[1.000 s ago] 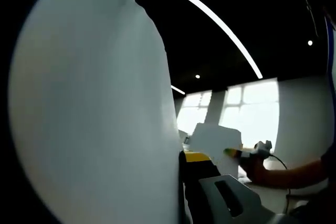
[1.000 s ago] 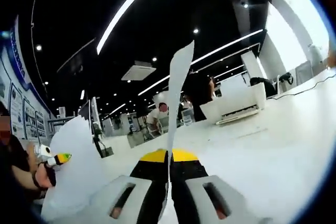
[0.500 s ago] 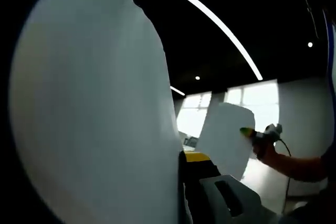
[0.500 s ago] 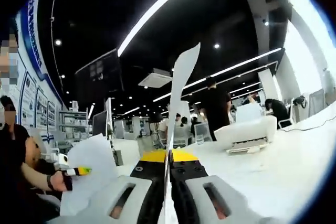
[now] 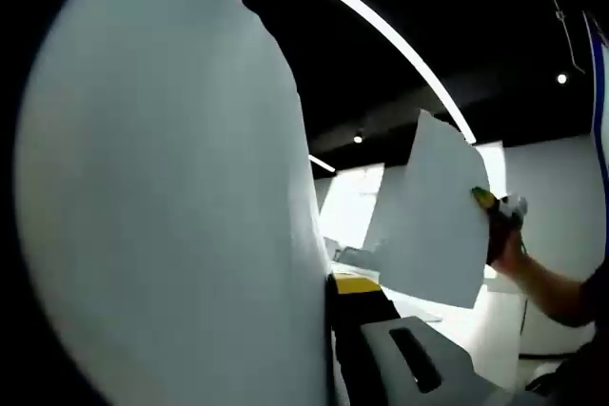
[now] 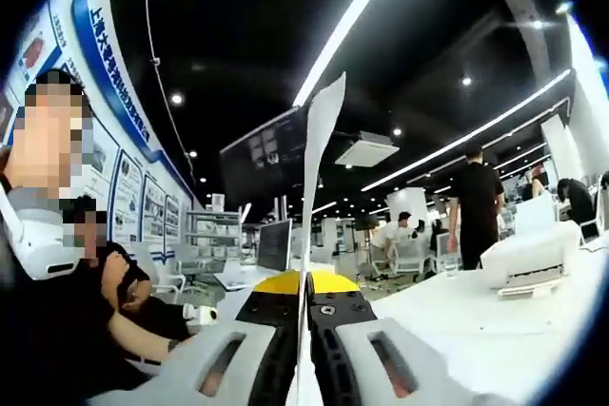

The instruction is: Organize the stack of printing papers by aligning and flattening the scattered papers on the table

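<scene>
Holding both sheets off the table (image 6: pixel 533 320), you now need to bring them together squarely. In the left gripper view the largest thing is the near sheet (image 5: pixel 162 197), a broad white surface standing just left of the left gripper (image 5: pixel 333 330); it seems to run down into the jaws, but you cannot tell whether they are clenched on it, since the paper hides the tips. Beyond that sheet, to its right and higher, hangs the far sheet (image 5: pixel 433 216), pinched at its right edge by the right gripper (image 5: pixel 490 202). In the right gripper view that same paper stands edge-on between the two jaws, which are clenched on it, rising as a thin white blade (image 6: pixel 319 197) above the right gripper (image 6: pixel 306 339).

To do this well, my judgement is that you should lower both sheets toward the table beside the white printer (image 6: pixel 533 254), let the bottom edges touch down first, and tap them level before laying them flat. Keep the grip light; thin paper will buckle if you twist your hands.

No tray or bin is visible.
</scene>
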`<state>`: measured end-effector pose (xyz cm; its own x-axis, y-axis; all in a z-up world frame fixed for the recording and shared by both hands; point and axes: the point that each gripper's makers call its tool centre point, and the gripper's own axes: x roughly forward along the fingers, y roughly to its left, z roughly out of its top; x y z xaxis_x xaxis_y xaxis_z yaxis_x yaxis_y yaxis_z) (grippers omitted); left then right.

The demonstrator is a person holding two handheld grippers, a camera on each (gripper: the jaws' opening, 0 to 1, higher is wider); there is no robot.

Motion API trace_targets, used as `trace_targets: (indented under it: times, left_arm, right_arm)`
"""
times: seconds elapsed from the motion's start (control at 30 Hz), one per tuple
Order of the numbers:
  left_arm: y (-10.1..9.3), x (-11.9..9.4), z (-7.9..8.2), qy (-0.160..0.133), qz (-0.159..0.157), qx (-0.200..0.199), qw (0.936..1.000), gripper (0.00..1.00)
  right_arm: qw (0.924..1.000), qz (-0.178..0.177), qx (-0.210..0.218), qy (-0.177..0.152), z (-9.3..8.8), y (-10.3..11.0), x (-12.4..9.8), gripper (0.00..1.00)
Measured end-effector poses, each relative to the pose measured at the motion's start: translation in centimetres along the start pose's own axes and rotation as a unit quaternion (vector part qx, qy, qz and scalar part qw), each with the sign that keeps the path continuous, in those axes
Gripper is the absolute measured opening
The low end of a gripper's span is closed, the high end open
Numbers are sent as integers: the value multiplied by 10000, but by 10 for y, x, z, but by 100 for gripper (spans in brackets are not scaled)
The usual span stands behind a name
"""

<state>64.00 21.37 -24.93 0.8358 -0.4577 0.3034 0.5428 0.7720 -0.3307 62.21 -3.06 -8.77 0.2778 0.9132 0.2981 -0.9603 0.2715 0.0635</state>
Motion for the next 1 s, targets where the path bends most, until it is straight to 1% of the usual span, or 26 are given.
trace_targets:
  times: [0.13,0.27,0.37,0.47,0.6,0.7,0.77,0.83,0.87,0.9,1.0]
  left_arm:
    - [0,1,-1,30,13,26,10000,7]
    - [0,1,-2,55,13,47,10000,7]
    - [0,1,-2,50,16,32,10000,7]
    - [-1,1,-3,72,-12,37,10000,7]
    - [-2,1,-3,84,-14,56,9999,7]
    - [-2,2,-3,94,-20,52,9999,7]
    - [-2,2,-4,103,-25,61,9999,7]
    - [-3,2,-4,106,-32,66,9999,7]
    - [-3,2,-4,103,-31,67,9999,7]
    - [-3,2,-4,103,-36,61,9999,7]
    - [-3,2,-4,110,-46,55,9999,7]
  right_arm:
    - [9998,156,-20,103,-4,10,2,0]
    - [9986,331,2,409,-12,13,7,0]
    - [9970,407,46,656,-23,14,12,0]
    - [9956,430,160,819,-35,12,18,0]
    - [9932,334,231,1089,-62,4,29,0]
    - [9911,60,26,1329,-85,-7,43,0]
    - [9893,-134,-129,1450,-97,-15,52,0]
    - [9881,-215,-276,1498,-105,-19,62,0]
    - [9861,-292,-304,1610,-111,-22,66,0]
    - [9842,-382,-420,1679,-116,-26,69,0]
    - [9829,-438,-505,1714,-126,-28,82,0]
